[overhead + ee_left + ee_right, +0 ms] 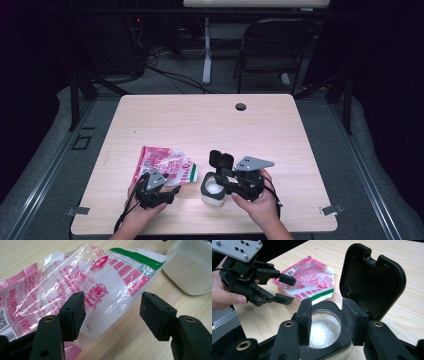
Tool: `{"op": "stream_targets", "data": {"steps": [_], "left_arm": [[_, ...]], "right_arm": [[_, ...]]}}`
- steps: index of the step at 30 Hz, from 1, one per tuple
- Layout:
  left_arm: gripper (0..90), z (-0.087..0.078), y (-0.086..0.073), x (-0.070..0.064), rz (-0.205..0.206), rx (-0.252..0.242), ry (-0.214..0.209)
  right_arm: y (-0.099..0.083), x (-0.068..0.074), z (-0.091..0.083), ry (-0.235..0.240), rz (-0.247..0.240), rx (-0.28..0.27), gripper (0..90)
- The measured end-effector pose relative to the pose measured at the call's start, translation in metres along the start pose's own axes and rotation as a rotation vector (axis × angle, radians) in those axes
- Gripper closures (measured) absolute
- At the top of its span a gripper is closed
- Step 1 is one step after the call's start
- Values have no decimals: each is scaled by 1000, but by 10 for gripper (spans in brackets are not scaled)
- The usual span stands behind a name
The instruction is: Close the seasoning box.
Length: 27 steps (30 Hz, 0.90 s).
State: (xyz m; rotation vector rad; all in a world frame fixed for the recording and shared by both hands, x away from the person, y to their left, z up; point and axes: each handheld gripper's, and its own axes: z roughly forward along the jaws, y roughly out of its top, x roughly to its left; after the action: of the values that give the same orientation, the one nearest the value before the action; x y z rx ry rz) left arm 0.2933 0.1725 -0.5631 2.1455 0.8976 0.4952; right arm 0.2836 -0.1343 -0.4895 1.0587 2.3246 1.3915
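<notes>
High view: the pink-and-white bag (165, 166) lies flat on the desk (280, 130), just left of the white container (213, 191) with its black lid (221, 160) hinged up. Your left gripper (167, 192) sits at the bag's near edge; your right gripper (225, 182) is over the container.

Left gripper view: jaws apart, the bag (82, 287) between and beyond them, nothing clamped. Judgement: close on the near edge, below the green strip (135, 256), so the film does not slip (it looks slick and crinkly).

Right gripper view: jaws apart, straddling the container rim (329, 306), white granules (324, 328) showing inside. Steady the container while you lift the bag.

Writing: pink East Asian characters, a barcode and a QR code on the bag; too blurred to read.
</notes>
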Motion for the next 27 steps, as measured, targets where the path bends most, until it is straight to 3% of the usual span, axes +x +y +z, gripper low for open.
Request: {"op": "stream_targets", "data": {"steps": [10,16,18,24,27], "left_arm": [[372,-11,7,6,-25,-5,-9],[372,-14,7,1,-46,-2,-42],[372,-15,7,-1,-35,5,-49],[372,-19,6,-5,-47,-33,-67],[374,-19,4,-6,-52,-29,-72]], "right_arm": [[1,-2,-3,-17,9,-5,606],[2,-6,-8,-25,32,-9,606],[3,-8,-10,-27,34,-11,606],[4,-14,-18,-52,44,-6,612],[5,-19,-22,-68,58,-9,612]]}}
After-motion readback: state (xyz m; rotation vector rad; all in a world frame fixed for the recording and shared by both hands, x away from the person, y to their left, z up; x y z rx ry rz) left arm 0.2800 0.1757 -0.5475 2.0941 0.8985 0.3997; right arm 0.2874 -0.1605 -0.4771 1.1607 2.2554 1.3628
